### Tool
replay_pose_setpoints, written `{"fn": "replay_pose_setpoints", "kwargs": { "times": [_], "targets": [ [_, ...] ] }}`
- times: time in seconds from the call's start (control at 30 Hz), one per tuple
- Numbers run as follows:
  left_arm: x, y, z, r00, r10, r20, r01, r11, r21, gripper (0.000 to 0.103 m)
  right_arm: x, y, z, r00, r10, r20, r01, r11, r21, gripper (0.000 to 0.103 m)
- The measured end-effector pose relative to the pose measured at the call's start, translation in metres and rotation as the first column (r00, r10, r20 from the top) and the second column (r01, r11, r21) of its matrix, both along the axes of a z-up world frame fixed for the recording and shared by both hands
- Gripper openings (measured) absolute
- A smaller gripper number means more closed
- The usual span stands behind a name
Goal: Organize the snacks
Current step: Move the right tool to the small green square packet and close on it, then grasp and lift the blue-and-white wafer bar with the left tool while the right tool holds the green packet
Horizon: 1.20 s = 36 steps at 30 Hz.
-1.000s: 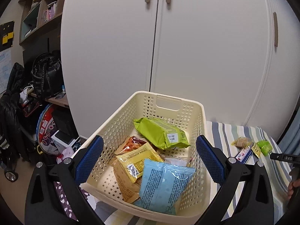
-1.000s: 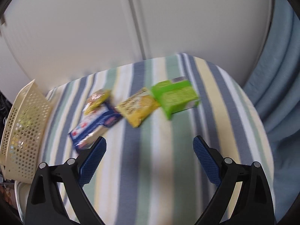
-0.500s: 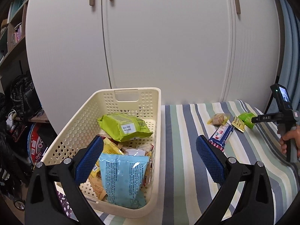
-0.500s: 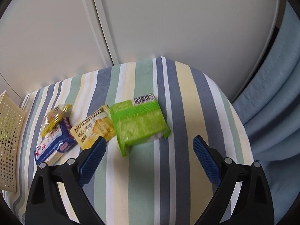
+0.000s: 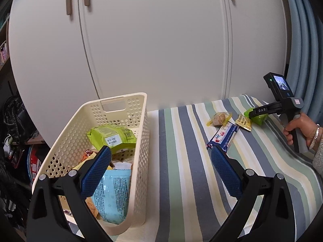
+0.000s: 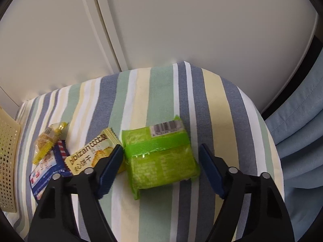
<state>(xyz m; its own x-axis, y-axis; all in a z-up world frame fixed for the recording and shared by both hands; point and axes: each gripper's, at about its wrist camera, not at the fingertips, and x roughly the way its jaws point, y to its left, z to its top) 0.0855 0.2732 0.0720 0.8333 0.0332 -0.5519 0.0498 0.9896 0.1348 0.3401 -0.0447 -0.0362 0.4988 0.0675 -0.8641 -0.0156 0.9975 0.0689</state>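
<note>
Left gripper: jaws spread wide and holding nothing — it hangs over the near edge of the striped cloth, its left pad above the basket, its right pad above the cloth.

Right gripper: jaws wide apart, one blue pad on each side of the green packet; neither pad is pressed against it, though the left pad sits just beside its edge. From the left wrist view a person's hand grips the handle of this tool.

Green packet: flat on the cloth near its far right corner, barcode end pointing away from the gripper.

Yellow biscuit packet: just to the left of the green packet, its near corner hidden behind the right gripper's left pad.

Blue and white bar: left of the yellow packet, partly under it.

Small clear-wrapped snack: touching the far end of the bar.

Basket: cream, perforated, at the left end of the cloth — well apart from the loose snacks.

Inside the basket: a lime green bag toward the back, a pale blue bag in front, and yellow and orange packets mostly hidden beneath them.

Backdrop: white cupboard doors behind the cloth and a blue curtain on the right.
</note>
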Motion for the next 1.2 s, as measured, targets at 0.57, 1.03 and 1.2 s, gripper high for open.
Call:
{"fn": "replay_pose_setpoints", "kwargs": {
  "times": [0.57, 1.03, 1.2],
  "targets": [
    [0.082, -0.080, -0.018, 0.944, -0.260, -0.205, 0.241, 0.964, -0.113, 0.100, -0.030, -0.005, -0.001, 1.000, -0.022, 0.020, 0.022, 1.000, -0.008, 0.066],
    [0.171, -0.115, -0.101, 0.841, -0.221, -0.494, 0.224, 0.973, -0.055, 0.072, -0.039, -0.012, -0.010, 0.999, -0.002, 0.052, 0.003, 1.000, -0.016, 0.069],
    [0.179, -0.117, -0.107, 0.839, -0.226, -0.494, 0.223, 0.973, -0.065, 0.070, -0.039, -0.013, -0.010, 0.999, -0.002, 0.054, 0.002, 1.000, -0.002, 0.071]
  ]
}}
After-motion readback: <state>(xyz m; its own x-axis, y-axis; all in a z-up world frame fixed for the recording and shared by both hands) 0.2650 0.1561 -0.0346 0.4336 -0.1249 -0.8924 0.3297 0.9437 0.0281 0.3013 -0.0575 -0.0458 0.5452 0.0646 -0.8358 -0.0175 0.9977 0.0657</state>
